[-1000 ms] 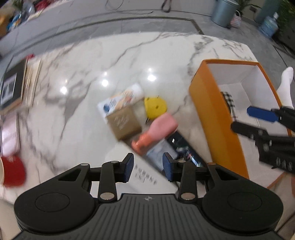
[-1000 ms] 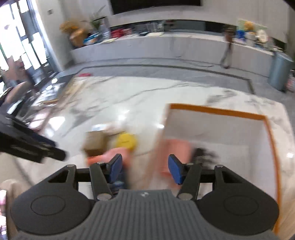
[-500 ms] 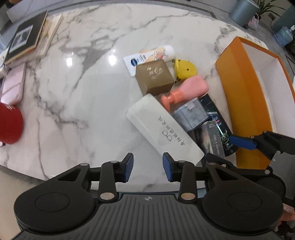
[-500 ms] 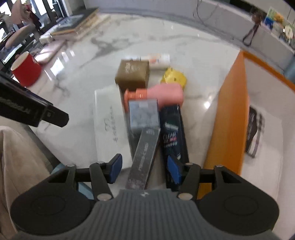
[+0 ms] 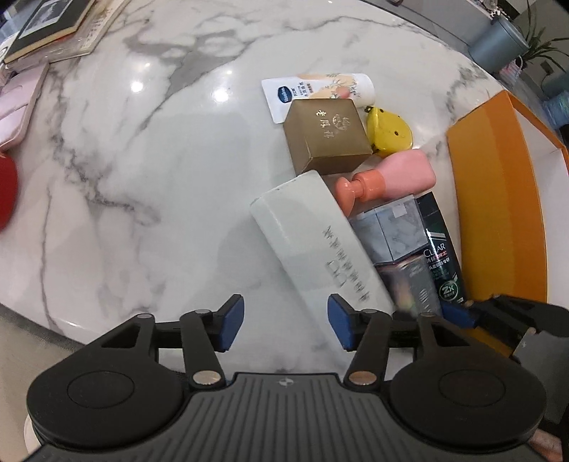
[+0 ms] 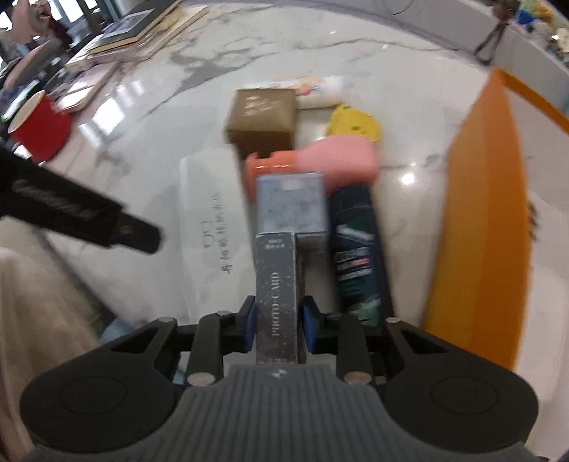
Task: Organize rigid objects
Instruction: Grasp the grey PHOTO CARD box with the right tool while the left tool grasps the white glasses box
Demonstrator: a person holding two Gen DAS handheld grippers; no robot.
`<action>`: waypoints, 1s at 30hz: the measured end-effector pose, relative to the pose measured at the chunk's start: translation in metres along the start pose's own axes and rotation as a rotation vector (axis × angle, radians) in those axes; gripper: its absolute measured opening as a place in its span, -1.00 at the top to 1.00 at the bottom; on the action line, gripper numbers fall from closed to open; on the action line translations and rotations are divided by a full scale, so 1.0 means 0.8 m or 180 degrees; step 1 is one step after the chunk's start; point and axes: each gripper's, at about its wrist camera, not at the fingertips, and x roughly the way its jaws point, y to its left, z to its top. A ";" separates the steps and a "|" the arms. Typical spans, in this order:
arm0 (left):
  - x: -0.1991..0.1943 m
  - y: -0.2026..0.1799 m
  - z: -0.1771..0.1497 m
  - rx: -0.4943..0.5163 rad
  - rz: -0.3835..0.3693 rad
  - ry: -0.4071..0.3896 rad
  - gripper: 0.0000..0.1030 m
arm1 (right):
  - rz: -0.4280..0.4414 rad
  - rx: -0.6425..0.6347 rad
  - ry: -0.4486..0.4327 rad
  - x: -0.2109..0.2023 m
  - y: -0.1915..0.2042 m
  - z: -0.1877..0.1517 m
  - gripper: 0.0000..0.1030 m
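A heap of small goods lies on the marble table (image 5: 142,160) beside an orange box (image 5: 498,213). My right gripper (image 6: 279,327) points down at the heap's near end; its jaws are closing, and the blue pads (image 6: 309,327) press both sides of a dark grey photo-card box (image 6: 277,284). My left gripper (image 5: 284,320) is opening with nothing between its fingers. The near end of a long white box (image 5: 320,248) lies just ahead of its right finger (image 5: 338,320). A marbled cube box (image 6: 291,202) and a dark shampoo bottle (image 6: 359,256) flank the photo-card box.
Further back lie a pink bottle with an orange cap (image 5: 391,181), a gold box (image 5: 327,131), a yellow case (image 5: 389,131) and a white lotion tube (image 5: 320,89). Books (image 5: 53,28) and a red mug (image 6: 39,128) stand at the far left.
Both grippers came down over the heap. The left jaws spread wider. The right jaws drew in around the dark grey photo-card box.
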 end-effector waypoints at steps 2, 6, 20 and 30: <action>0.001 0.001 0.001 0.0012 -0.0038 -0.0002 -0.31 | 0.0232 0.0026 0.0049 0.003 0.008 -0.001 0.51; 0.008 -0.001 0.001 0.0043 0.0019 0.0042 -0.34 | 0.0205 -0.0078 0.0004 0.005 0.027 0.002 0.52; 0.041 -0.034 0.011 0.0089 0.0124 0.0054 -0.50 | 0.0179 -0.0065 -0.0028 0.000 -0.004 0.006 0.48; 0.067 -0.045 0.018 0.0174 0.0373 0.0116 -0.46 | 0.0269 -0.0054 0.0006 0.016 -0.007 0.003 0.41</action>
